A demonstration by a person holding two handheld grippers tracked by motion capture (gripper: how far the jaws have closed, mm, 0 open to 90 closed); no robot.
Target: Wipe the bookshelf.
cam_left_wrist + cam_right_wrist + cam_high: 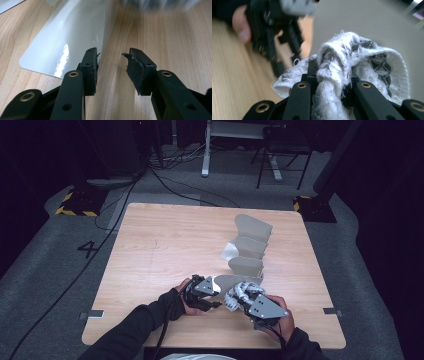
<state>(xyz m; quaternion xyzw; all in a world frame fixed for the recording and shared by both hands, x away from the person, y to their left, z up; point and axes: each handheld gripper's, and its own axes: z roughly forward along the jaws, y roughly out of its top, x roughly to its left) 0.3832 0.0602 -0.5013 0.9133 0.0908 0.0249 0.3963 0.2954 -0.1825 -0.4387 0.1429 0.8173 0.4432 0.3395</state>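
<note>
right gripper (240,296) clenched on crumpled white-and-grey patterned cloth (352,67); left gripper (112,63) released, astride grey plastic divider sheet (72,40) | risk: cloth snags sheet edge, lower centre; sheet topples

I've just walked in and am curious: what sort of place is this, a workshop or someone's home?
Probably a lab or recording studio, not a home: a lone wooden table on grey carpet, black curtains around, cables trailing across the floor, and yellow-and-black hazard tape on a stand base.

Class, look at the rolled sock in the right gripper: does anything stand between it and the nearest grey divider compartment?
Nothing visible does. The right gripper holds the rolled sock right at the nearest grey divider; the left gripper sits at the divider's edge, off to one side.
</note>
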